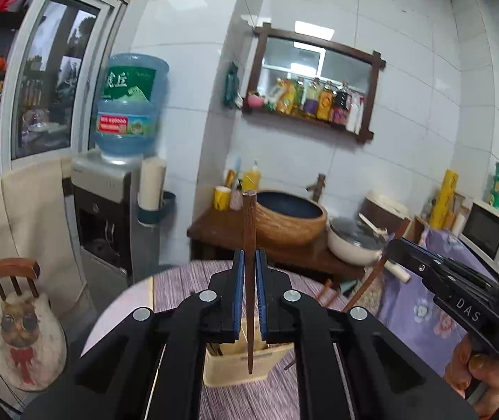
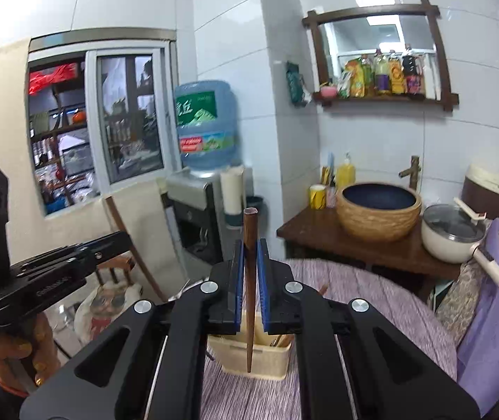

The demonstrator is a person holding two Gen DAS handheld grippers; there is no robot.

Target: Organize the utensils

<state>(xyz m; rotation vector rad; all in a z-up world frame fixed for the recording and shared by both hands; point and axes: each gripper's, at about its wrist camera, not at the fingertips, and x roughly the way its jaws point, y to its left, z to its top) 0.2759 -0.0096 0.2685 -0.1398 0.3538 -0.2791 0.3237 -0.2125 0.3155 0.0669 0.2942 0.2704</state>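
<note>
I have a dark brown wooden chopstick (image 1: 249,245) pinched upright in the left gripper (image 1: 249,262), blue pads (image 1: 238,290) pressed against its shaft near the thick upper end, tapered tip hanging in front of the pale yellow plastic utensil holder (image 1: 235,364) that sits on the purple-grey striped tablecloth (image 1: 186,280). Same picture on the other side: the right gripper (image 2: 249,262) clamps a second dark brown chopstick (image 2: 249,238) the same way, thick end up, point down, apart from the holder's rim.

These sticks read as light and stiff, no sag at all, but smooth and narrow, so I judge they could pivot or slip between the pads if I swing fast. The hold near the upper third looks right: it leaves the long tapered end free to go in first. The holder looks light too; a sideways knock from a tip might tip it. More utensils already stand inside, so I want to come in vertical and aim for a gap between them.
</note>
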